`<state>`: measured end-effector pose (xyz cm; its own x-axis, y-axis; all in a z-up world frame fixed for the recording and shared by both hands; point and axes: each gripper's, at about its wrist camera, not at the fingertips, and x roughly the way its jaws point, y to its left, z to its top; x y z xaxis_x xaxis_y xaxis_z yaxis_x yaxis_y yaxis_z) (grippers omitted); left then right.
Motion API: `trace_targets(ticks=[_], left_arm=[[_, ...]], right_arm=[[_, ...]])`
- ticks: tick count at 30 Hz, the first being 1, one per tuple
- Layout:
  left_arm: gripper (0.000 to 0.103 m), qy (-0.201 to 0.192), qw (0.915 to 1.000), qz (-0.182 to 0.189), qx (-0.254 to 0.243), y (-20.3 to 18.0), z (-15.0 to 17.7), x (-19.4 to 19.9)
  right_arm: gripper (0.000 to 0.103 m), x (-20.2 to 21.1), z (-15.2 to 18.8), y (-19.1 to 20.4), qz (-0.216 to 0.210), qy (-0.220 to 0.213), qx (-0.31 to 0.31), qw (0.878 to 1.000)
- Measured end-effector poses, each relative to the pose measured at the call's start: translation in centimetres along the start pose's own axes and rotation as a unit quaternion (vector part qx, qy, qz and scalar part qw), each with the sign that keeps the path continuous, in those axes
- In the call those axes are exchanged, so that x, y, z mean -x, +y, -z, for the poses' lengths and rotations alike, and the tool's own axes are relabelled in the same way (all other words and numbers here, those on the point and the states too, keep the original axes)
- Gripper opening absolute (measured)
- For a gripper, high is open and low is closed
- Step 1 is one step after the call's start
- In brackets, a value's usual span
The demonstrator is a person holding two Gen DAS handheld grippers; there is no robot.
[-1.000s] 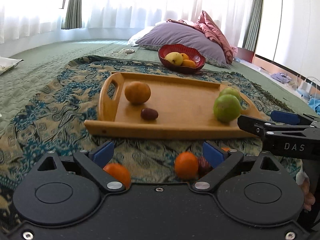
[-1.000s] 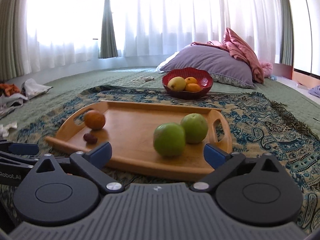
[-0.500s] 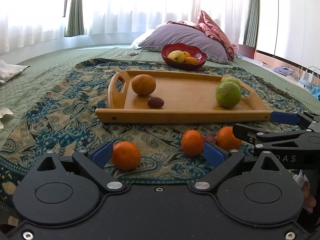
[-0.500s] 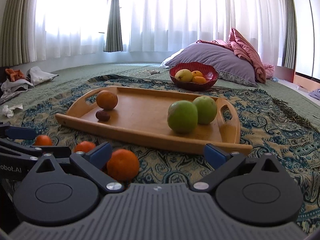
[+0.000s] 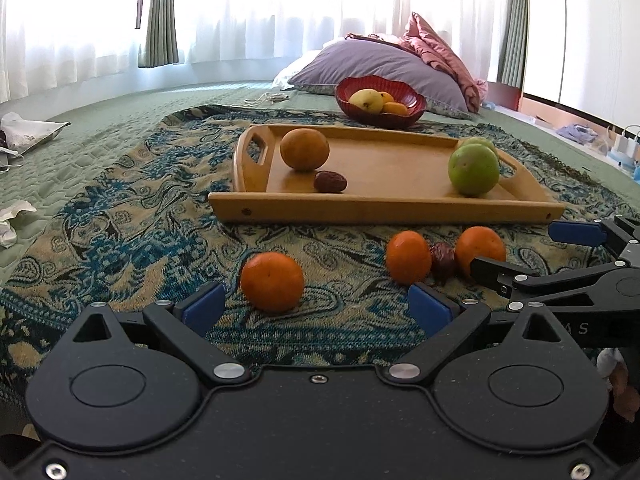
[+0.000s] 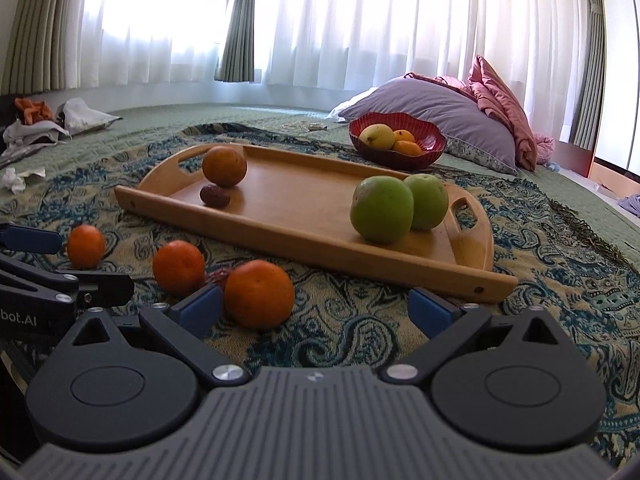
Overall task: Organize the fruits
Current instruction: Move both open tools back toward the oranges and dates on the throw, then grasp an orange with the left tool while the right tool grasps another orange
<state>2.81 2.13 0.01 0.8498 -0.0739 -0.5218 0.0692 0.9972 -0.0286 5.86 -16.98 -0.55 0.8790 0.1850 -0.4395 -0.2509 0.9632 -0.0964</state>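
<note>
A wooden tray (image 5: 384, 204) (image 6: 316, 236) lies on the patterned blanket, holding an orange (image 5: 305, 155) (image 6: 224, 167), a dark date (image 5: 330, 182) (image 6: 215, 195) and two green apples (image 5: 474, 169) (image 6: 382, 209). In front of the tray lie three tangerines (image 5: 272, 281) (image 5: 408, 257) (image 5: 480, 250) and another date (image 5: 443, 258). My left gripper (image 5: 316, 310) stands open just short of the nearest tangerine, nothing between its fingers. My right gripper (image 6: 316, 306) is open too, with a tangerine (image 6: 259, 293) beside its left finger.
A red bowl (image 5: 380, 101) (image 6: 397, 140) of yellow and orange fruit sits behind the tray, before a purple pillow (image 6: 436, 120) and pink bedding. Crumpled cloths and paper (image 6: 36, 120) lie at far left. Each gripper shows at the edge of the other's view.
Both grippers have drawn back from the tray, which looks farther away. The tangerines and second date on the blanket have come fully into view.
</note>
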Motion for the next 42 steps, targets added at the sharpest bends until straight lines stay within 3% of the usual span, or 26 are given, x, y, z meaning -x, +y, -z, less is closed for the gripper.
trace_targets(ticks=[15,20,27,31,42], left_arm=[[0.085,0.006,0.9999,-0.006,-0.006,0.2,0.6,-0.7],[0.073,0.000,0.9999,-0.001,-0.014,0.1,0.7,-0.4],[0.066,-0.007,0.9998,-0.003,-0.018,0.0,0.7,0.0],[0.055,-0.015,0.9999,-0.007,-0.004,0.5,0.6,0.3],[0.055,-0.016,0.9994,-0.030,0.010,0.9,0.6,-0.5]], right_arm=[[0.098,-0.8,0.2,0.1,-0.010,0.024,-0.002,1.000],[0.094,-0.9,0.2,0.1,-0.014,0.026,0.001,1.000],[0.085,-0.9,0.2,0.3,-0.024,0.026,-0.011,0.999],[0.081,-0.9,0.1,0.6,-0.032,0.026,-0.013,0.999],[0.069,-1.2,-0.3,1.8,-0.050,0.026,-0.011,0.998]])
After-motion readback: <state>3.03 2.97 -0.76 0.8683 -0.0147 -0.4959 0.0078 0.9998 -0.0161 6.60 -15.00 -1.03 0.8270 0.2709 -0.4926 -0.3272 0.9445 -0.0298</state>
